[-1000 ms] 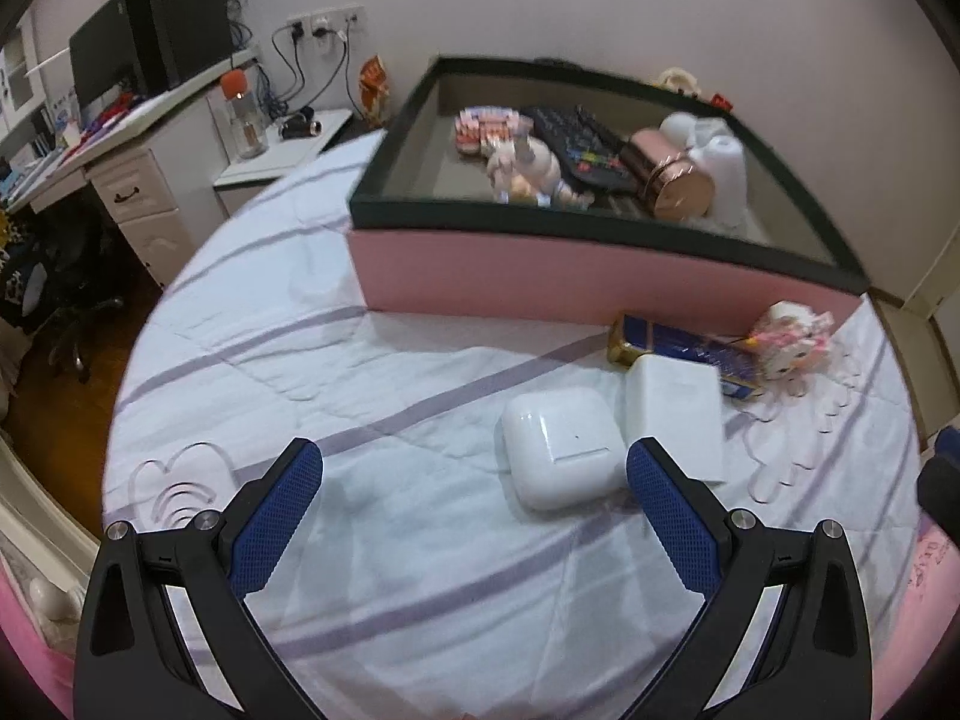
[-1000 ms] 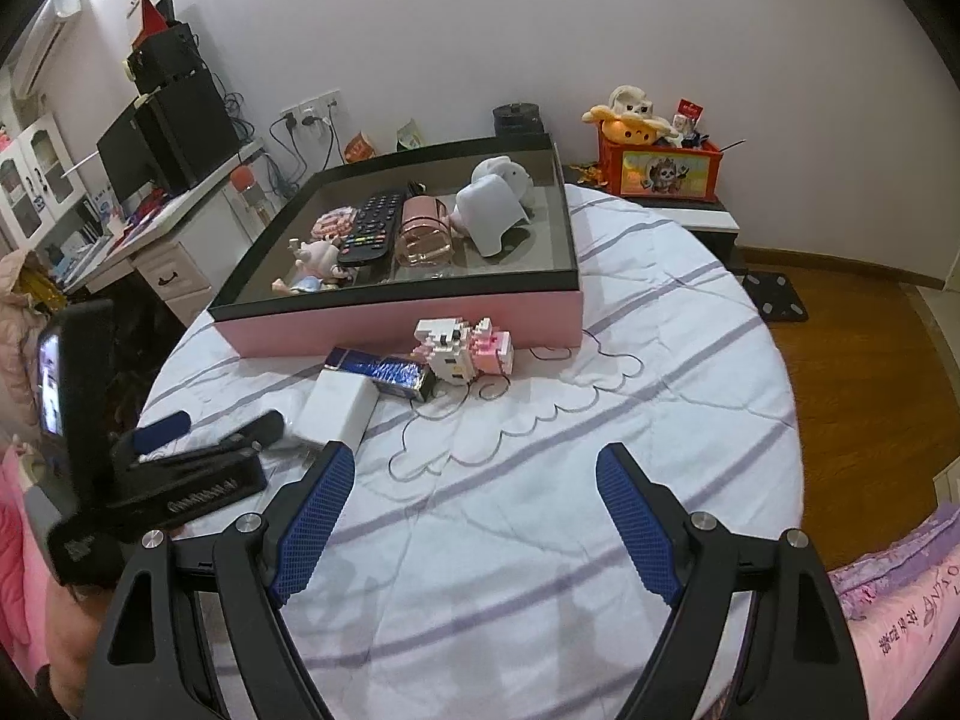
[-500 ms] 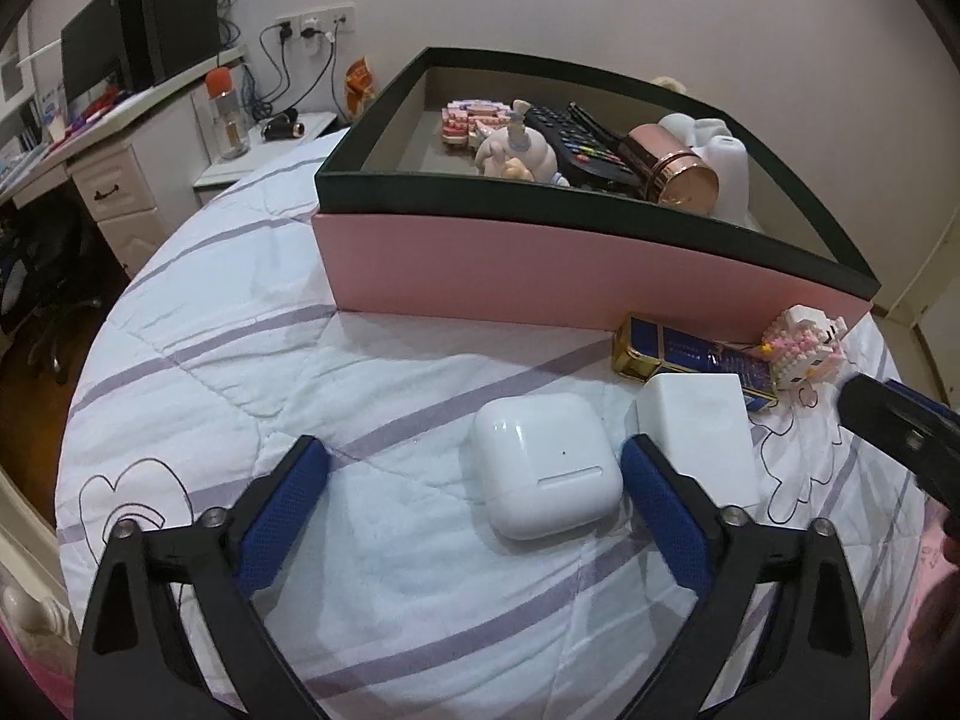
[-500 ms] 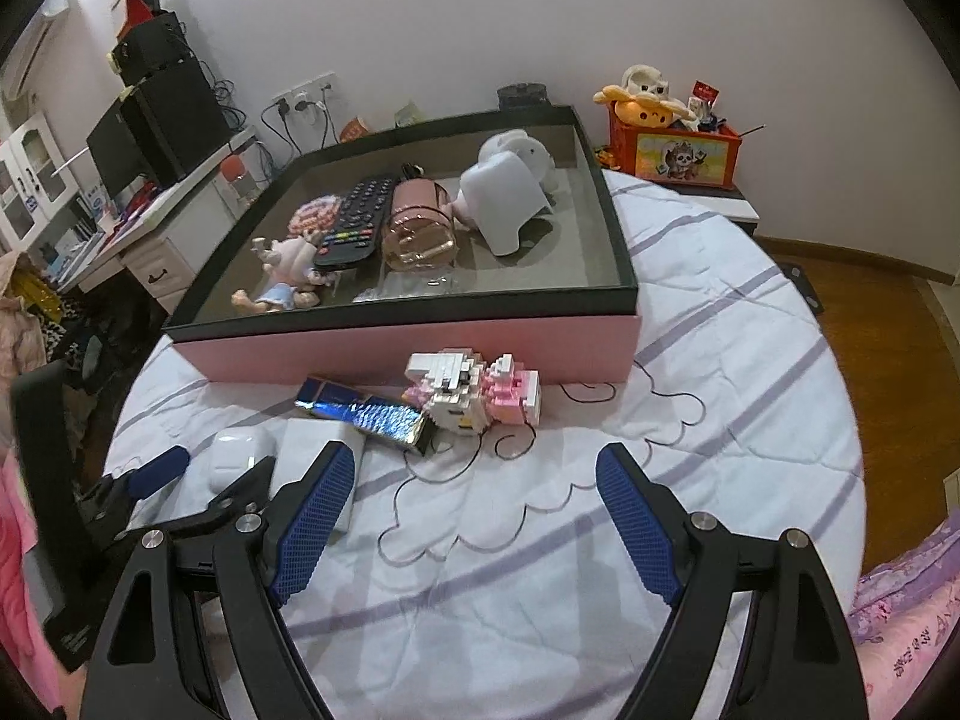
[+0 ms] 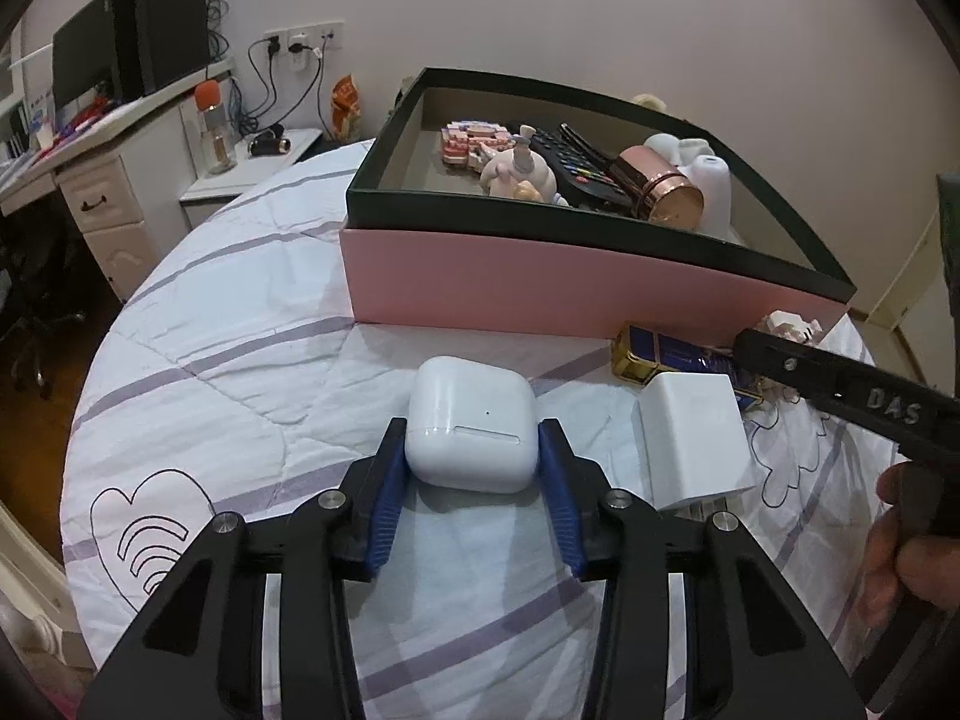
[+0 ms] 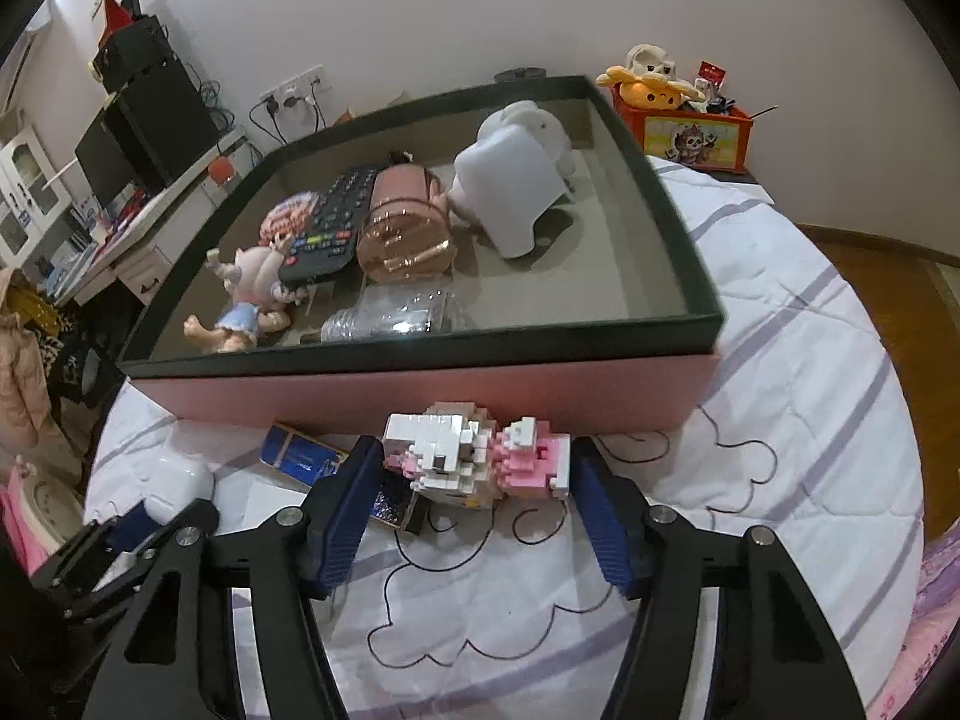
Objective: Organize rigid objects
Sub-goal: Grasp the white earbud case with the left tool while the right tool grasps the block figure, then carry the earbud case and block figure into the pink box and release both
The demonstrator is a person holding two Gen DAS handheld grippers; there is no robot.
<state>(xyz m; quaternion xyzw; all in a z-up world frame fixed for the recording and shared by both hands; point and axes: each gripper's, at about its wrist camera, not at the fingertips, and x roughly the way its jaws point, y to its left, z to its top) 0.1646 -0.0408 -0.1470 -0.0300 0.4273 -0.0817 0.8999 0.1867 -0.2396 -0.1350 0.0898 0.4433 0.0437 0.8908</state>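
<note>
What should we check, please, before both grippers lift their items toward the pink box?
1. Left gripper fingers on both sides of the white earbud case: ok, pads meet its sides.
2. Right gripper centred on the pink and white brick figure: ok, it sits between the fingers.
3. Right fingers firmly closed on the figure: cannot tell, contact is unclear.
4. Figure free of the blue and gold case beside it: not ok, they overlap.
5. White charger block clear of the left fingers: ok, it lies apart.
6. Free floor in the pink box: ok, its right part is bare.
</note>
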